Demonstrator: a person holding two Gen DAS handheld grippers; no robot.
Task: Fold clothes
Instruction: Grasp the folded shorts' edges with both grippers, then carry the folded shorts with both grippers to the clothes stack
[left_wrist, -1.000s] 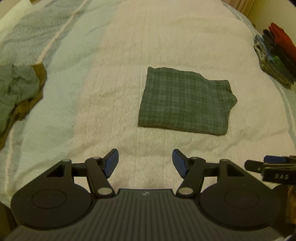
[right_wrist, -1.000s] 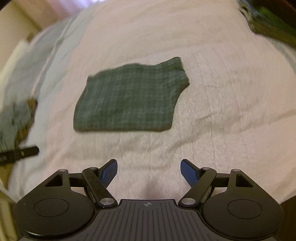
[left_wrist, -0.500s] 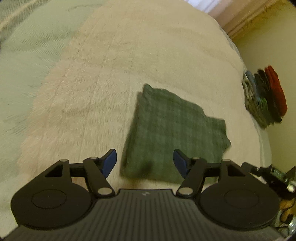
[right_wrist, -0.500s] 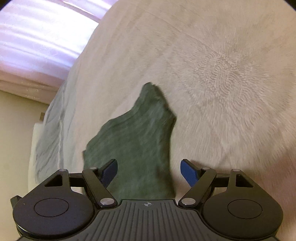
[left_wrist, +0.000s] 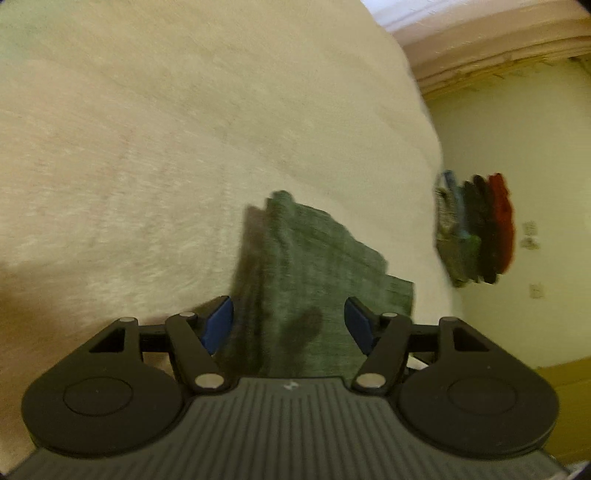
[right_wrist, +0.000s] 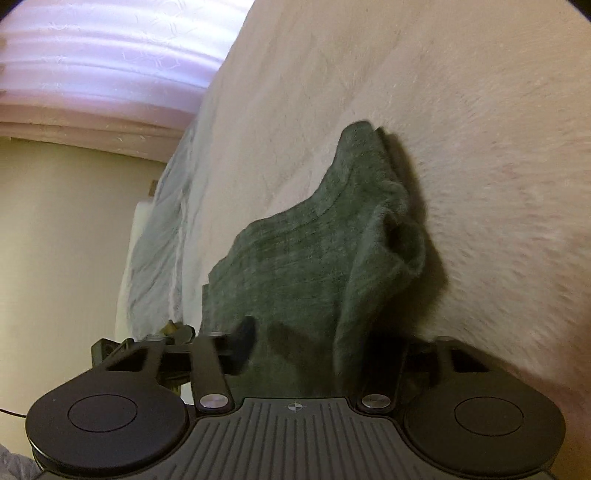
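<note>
Cream bedspread (left_wrist: 184, 129) under folded green cloth (left_wrist: 314, 266); left tool (left_wrist: 288, 325) wide, right tool's (right_wrist: 314, 347) grip unclear; stacked clothes (left_wrist: 476, 229) only leftward

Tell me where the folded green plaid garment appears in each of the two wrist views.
Left wrist view: the folded green plaid garment lies low at centre, reaching down between the open jaws.
Right wrist view: it fills the lower centre, its right edge bunched up.
Shared landmark: the cream blanket beneath it.

Folded cloth (left_wrist: 314, 273) lies on the blanket (left_wrist: 147, 129), its near end between the left gripper (left_wrist: 288, 321) fingers. Stack of clothes (left_wrist: 476, 229) sits to its right, at the blanket edge, well apart.
</note>
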